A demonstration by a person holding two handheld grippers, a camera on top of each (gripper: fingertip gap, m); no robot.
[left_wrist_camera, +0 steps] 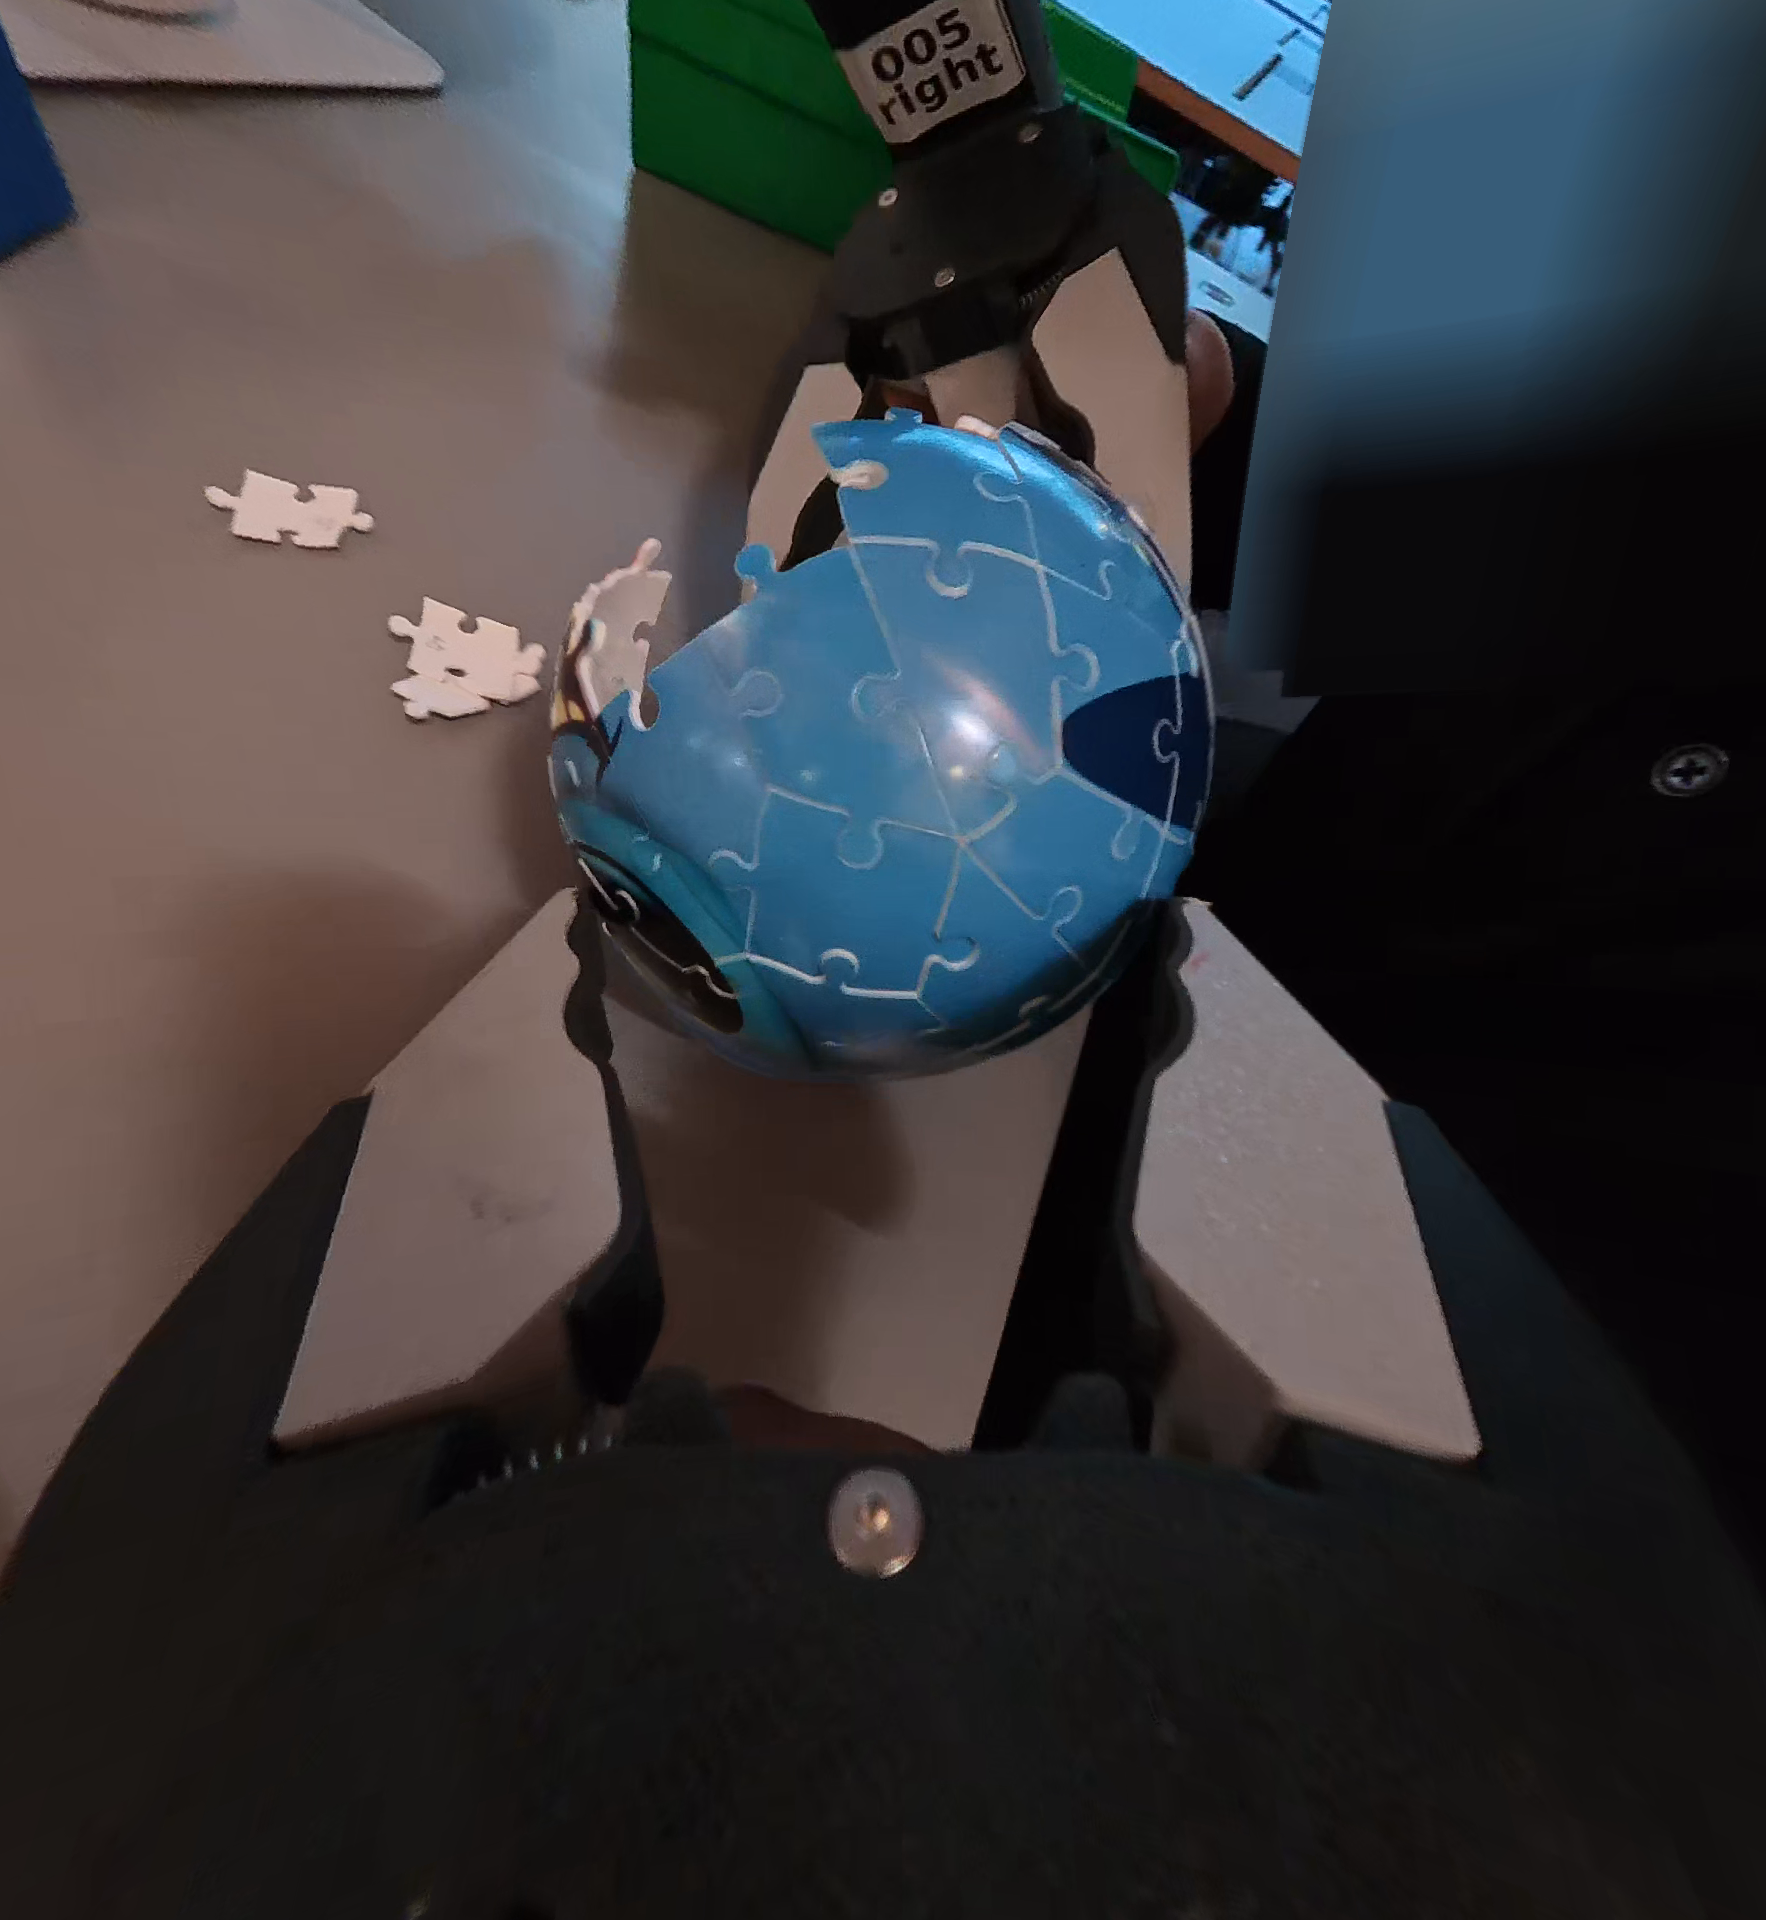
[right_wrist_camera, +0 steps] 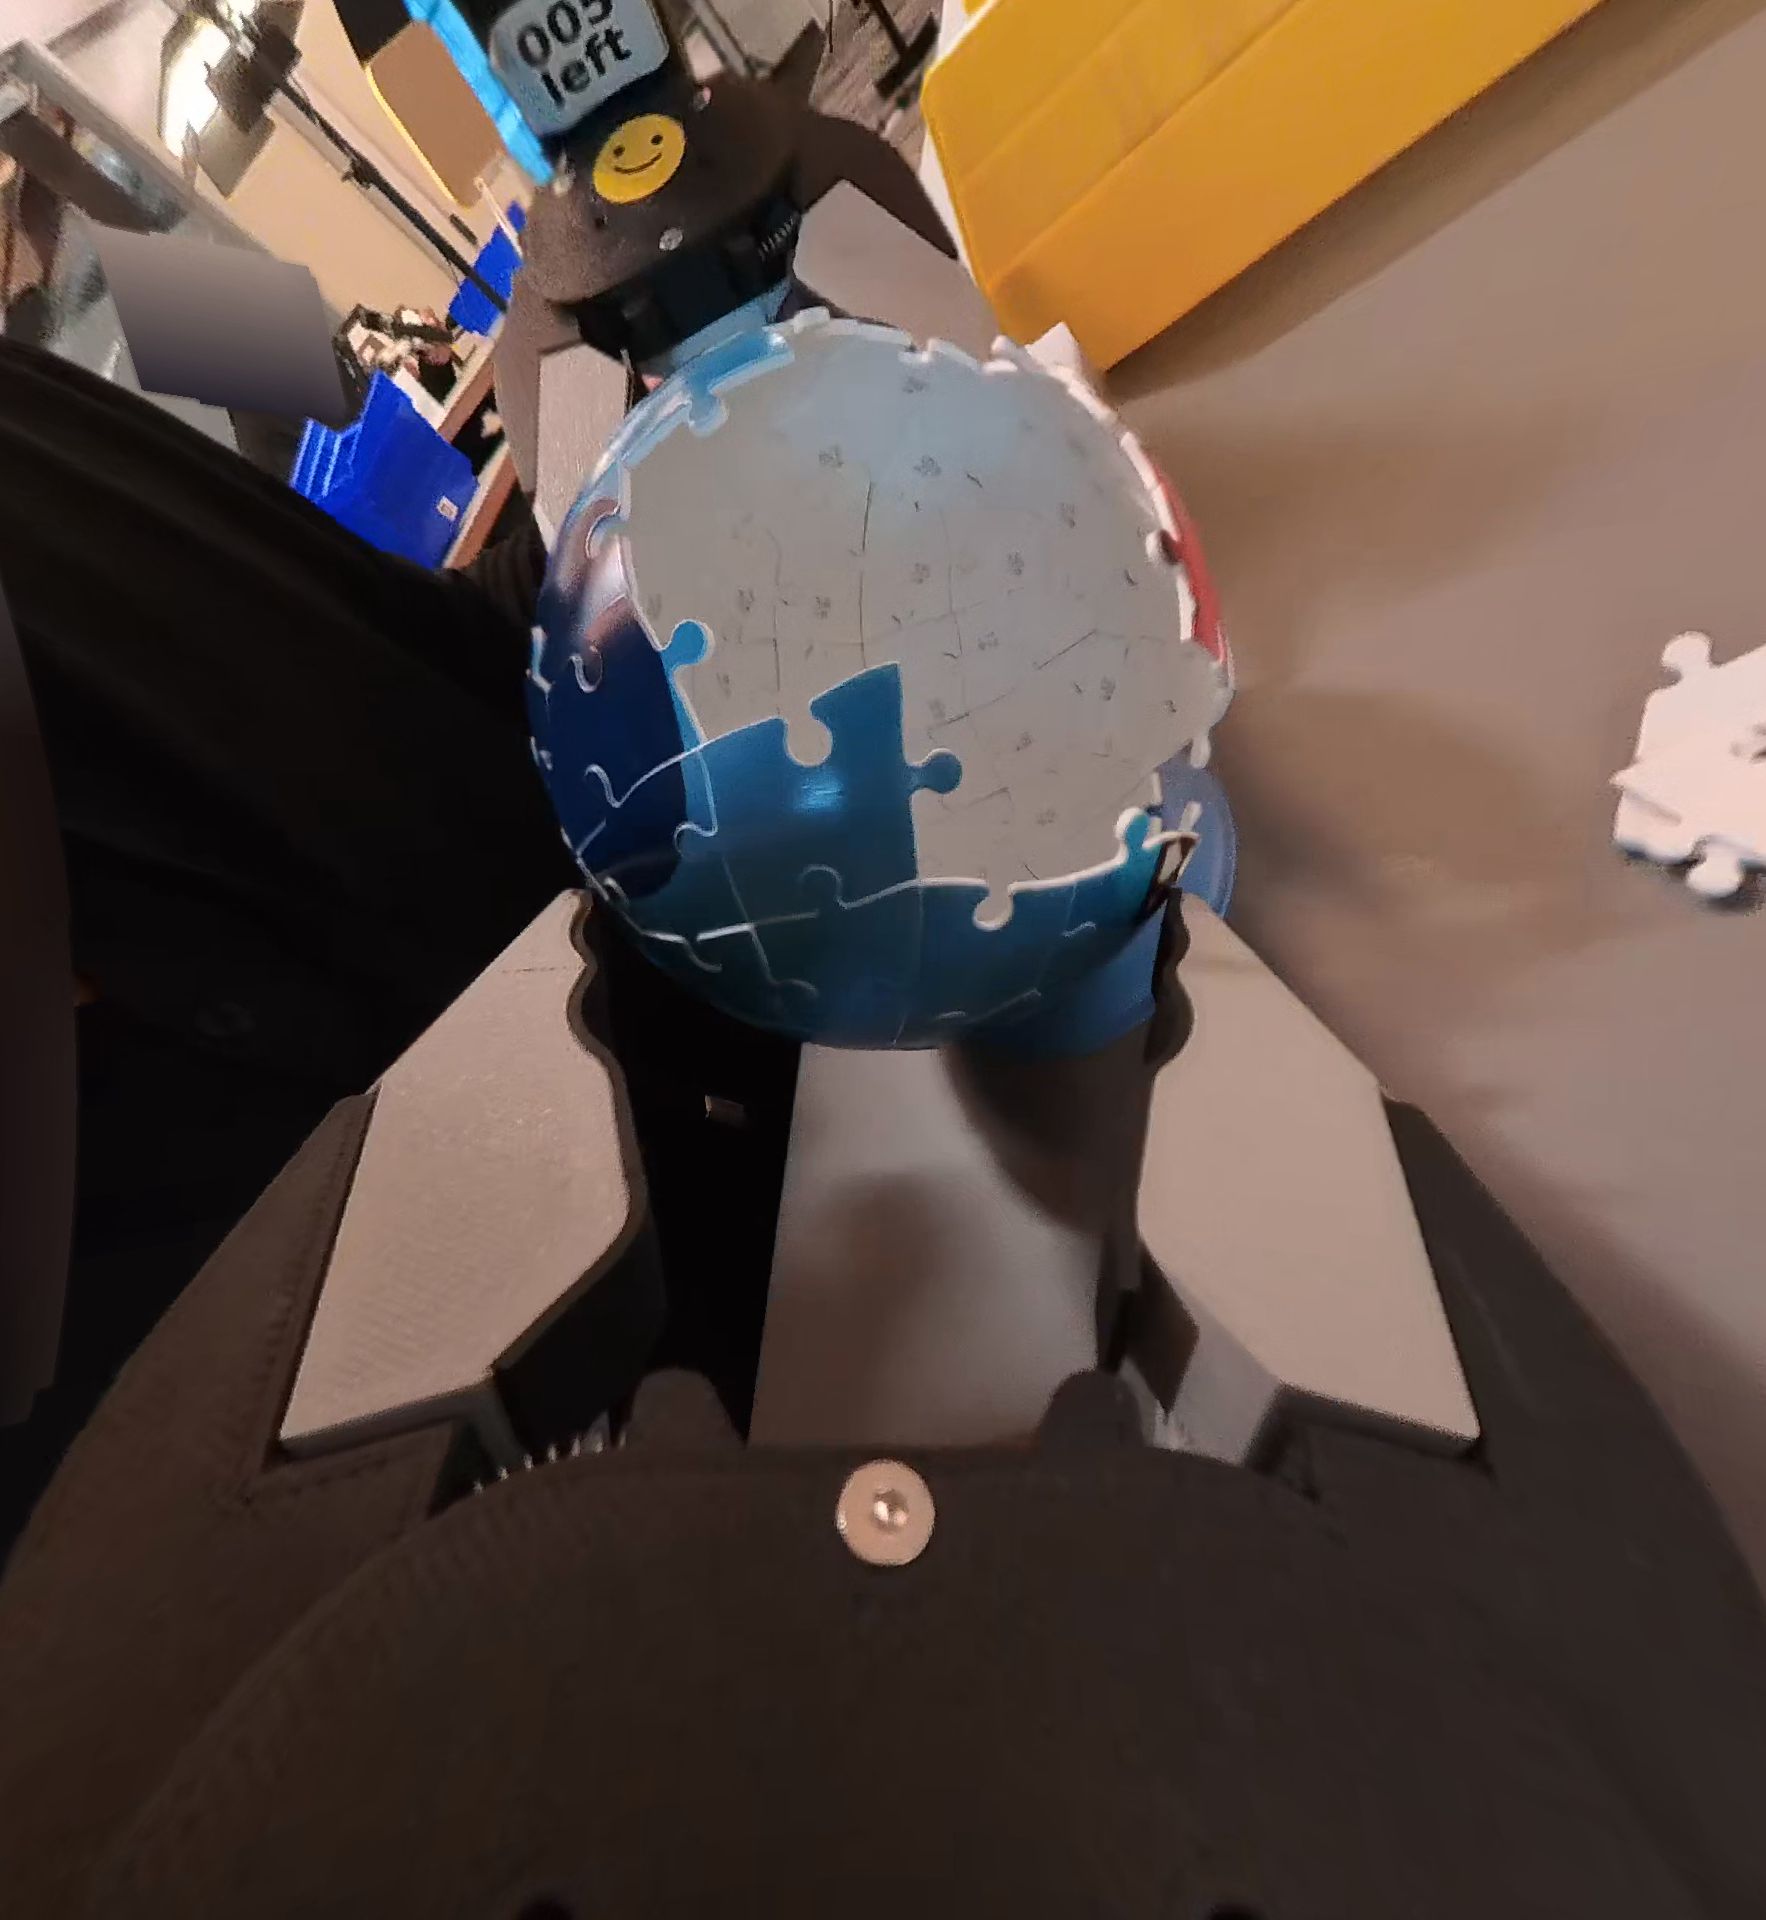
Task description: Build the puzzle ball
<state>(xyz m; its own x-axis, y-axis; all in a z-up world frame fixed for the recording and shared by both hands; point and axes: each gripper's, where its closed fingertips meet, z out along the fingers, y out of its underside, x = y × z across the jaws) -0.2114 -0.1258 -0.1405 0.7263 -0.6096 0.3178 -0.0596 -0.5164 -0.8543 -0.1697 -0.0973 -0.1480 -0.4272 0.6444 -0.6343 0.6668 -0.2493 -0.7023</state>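
Puzzle ball (left_wrist_camera: 889, 769), part-built, held up off the grey table (left_wrist_camera: 235, 831) between 2 grippers facing each other.

Left gripper (left_wrist_camera: 879, 914): jaws clamped on the ball's near side, 1 finger (left_wrist_camera: 588, 997) touching each flank. From this view the shell is glossy blue with a darker blue patch on the right; its upper left edge is jagged and open.

Right gripper (right_wrist_camera: 879, 904): jaws spread around the ball's lower part, fingers (right_wrist_camera: 1170, 966) touching its sides. This view looks into the open side: white inner faces of the joined pieces, blue pieces along the lower rim, a red strip at the right edge.

In the left wrist view the right gripper (left_wrist_camera: 962, 416) meets the ball's far top edge; whether it pinches that rim, cannot tell.

Loose white pieces (left_wrist_camera: 463, 655) lie on the table left of the ball, another piece (left_wrist_camera: 287, 509) farther off. Green bin (left_wrist_camera: 744, 114) behind; yellow bin (right_wrist_camera: 1222, 135) in the right wrist view.
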